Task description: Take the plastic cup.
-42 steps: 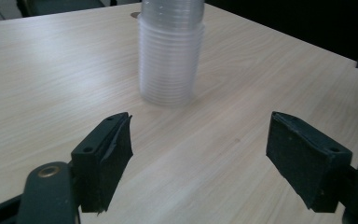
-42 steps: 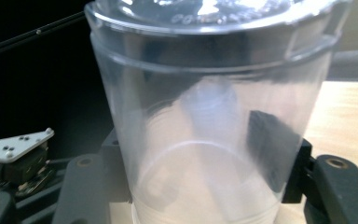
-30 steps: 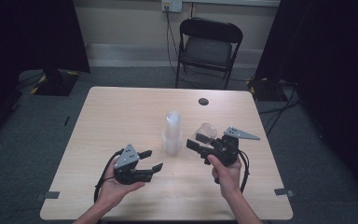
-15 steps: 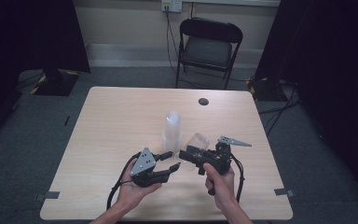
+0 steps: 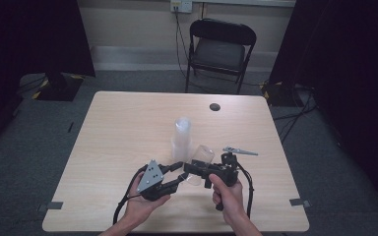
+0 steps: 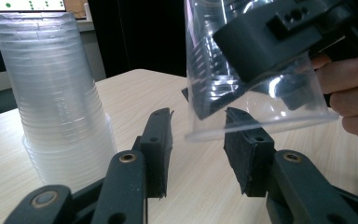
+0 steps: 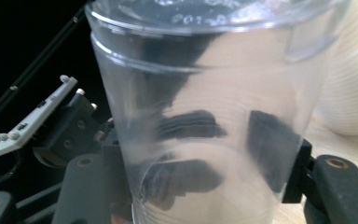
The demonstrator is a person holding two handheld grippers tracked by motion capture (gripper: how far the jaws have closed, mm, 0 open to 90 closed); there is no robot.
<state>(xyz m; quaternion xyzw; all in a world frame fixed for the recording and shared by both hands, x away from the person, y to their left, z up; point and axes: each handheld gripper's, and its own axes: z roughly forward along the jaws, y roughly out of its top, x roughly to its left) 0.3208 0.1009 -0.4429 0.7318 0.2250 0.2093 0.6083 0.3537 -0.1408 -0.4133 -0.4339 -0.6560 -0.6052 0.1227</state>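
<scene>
Single clear plastic cup [image 5: 199, 164] – empty, tilted, clamped across its wall by the right gripper [image 5: 193, 169] above the pale wooden surface [image 5: 118, 128]. Left gripper [image 5: 179, 173]: fingers [image 6: 156, 149] have just been closing, straddling the cup's rim without touching. Stack of clear cups [image 5: 181, 135] stands just behind; black folding chair [image 5: 219, 51] beyond.

It looked like a lab or test room set up for recording. A plain wooden tabletop [image 5: 128, 132] stood alone on grey carpet [image 5: 39, 147], with tape marks [image 5: 55, 205] by its corners. Black curtains [image 5: 34, 34] hung along both sides, a black folding chair [image 5: 219, 51] waited against the bare wall, and cables ran up to a wall socket [image 5: 181, 6].
</scene>
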